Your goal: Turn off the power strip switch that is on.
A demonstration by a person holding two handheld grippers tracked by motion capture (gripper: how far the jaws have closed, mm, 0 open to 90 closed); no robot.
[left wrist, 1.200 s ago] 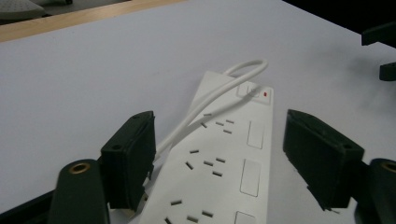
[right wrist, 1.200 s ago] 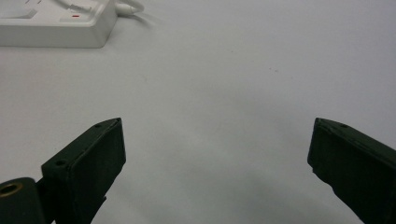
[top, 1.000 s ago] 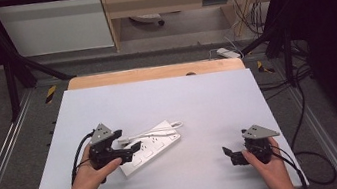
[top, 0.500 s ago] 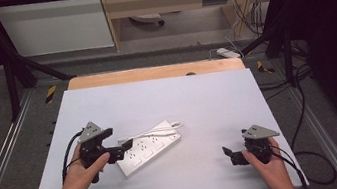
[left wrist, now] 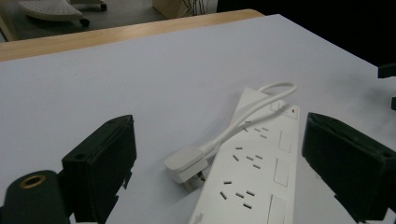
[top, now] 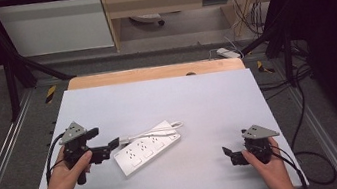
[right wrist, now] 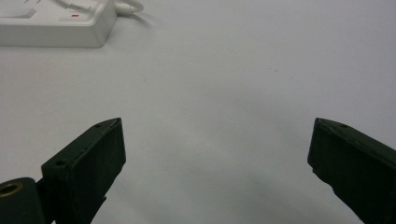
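The left tool (top: pixel 108 146) gapes just short of the power strip's (top: pixel 147 147) plug (left wrist: pixel 186 164); closing askew may skid it; the right tool (top: pixel 229 153) idles open.

- The power strip (top: pixel 148 148) lay mid-table (top: pixel 207 98), its plug (left wrist: pixel 186 164) beside it.
- The left gripper (top: pixel 106 147) sat just left of the strip, the right gripper (top: pixel 229 155) well apart to its right.

High view looks down; both gripper views share the power strip (left wrist: pixel 252 186).
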